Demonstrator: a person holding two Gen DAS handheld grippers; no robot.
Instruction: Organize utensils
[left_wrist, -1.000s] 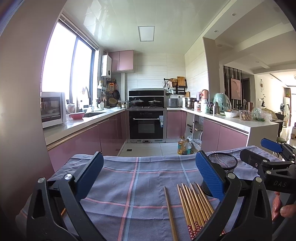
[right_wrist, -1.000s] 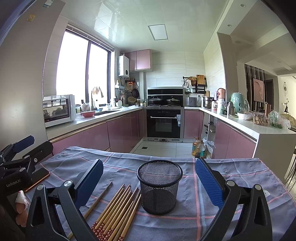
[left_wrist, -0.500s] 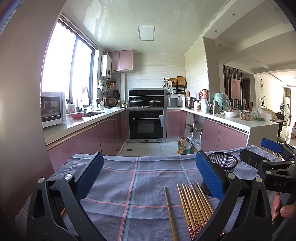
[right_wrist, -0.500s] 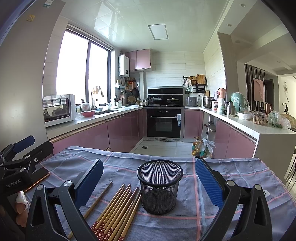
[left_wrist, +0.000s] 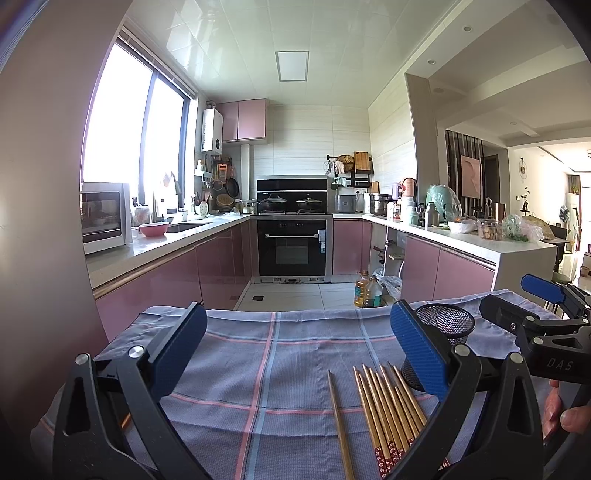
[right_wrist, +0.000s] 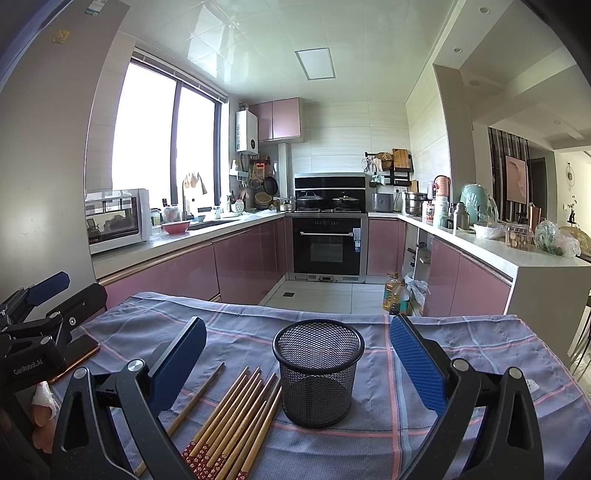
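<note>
Several wooden chopsticks (right_wrist: 236, 421) with red patterned ends lie side by side on a blue checked cloth (right_wrist: 369, 332); one more chopstick (right_wrist: 192, 402) lies apart to their left. A black mesh cup (right_wrist: 317, 373) stands upright just right of them. My right gripper (right_wrist: 297, 363) is open above the cloth, its jaws on either side of the cup. In the left wrist view the chopsticks (left_wrist: 384, 406) and the cup (left_wrist: 445, 325) sit at the lower right. My left gripper (left_wrist: 295, 350) is open with nothing in it. The other gripper (left_wrist: 543, 325) shows at the right.
A phone (right_wrist: 79, 356) lies on the cloth at the left, under the left gripper (right_wrist: 37, 325). Beyond the table's far edge is a kitchen with pink cabinets, an oven (right_wrist: 327, 245) and oil bottles (right_wrist: 395, 295) on the floor. A person's fingers (left_wrist: 570, 417) hold the right tool.
</note>
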